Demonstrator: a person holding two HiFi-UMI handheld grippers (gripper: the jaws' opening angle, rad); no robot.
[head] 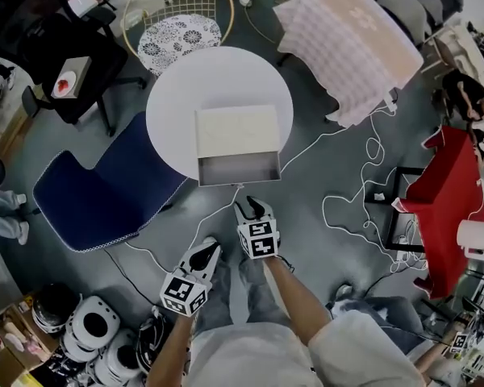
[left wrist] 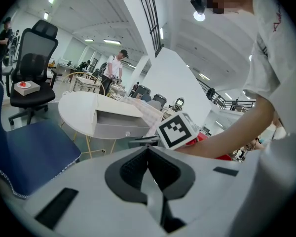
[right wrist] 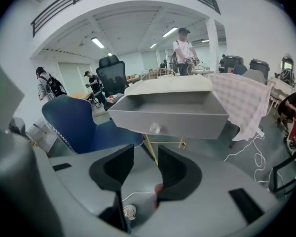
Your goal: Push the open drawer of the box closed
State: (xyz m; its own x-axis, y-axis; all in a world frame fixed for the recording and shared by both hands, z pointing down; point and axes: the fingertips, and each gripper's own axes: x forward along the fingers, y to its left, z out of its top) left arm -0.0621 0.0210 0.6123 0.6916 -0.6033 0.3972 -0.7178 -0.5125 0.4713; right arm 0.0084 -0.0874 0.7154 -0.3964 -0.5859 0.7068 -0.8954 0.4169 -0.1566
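Hovering before the open drawer (right wrist: 177, 117), right gripper (right wrist: 142, 156), jaws apart, empty.

My cream box (head: 236, 130) sits on the round white table (head: 177, 103), its grey drawer (head: 238, 168) pulled out toward me, with what looks like a clear knob (right wrist: 155, 128) on its front.

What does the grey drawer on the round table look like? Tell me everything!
The drawer is a shallow grey tray, smooth like painted wood or plastic, with a small clear round knob on its front. It is pulled out of the cream box and juts past the edge of the white round table. It sits level, looks empty, and nothing touches its front.
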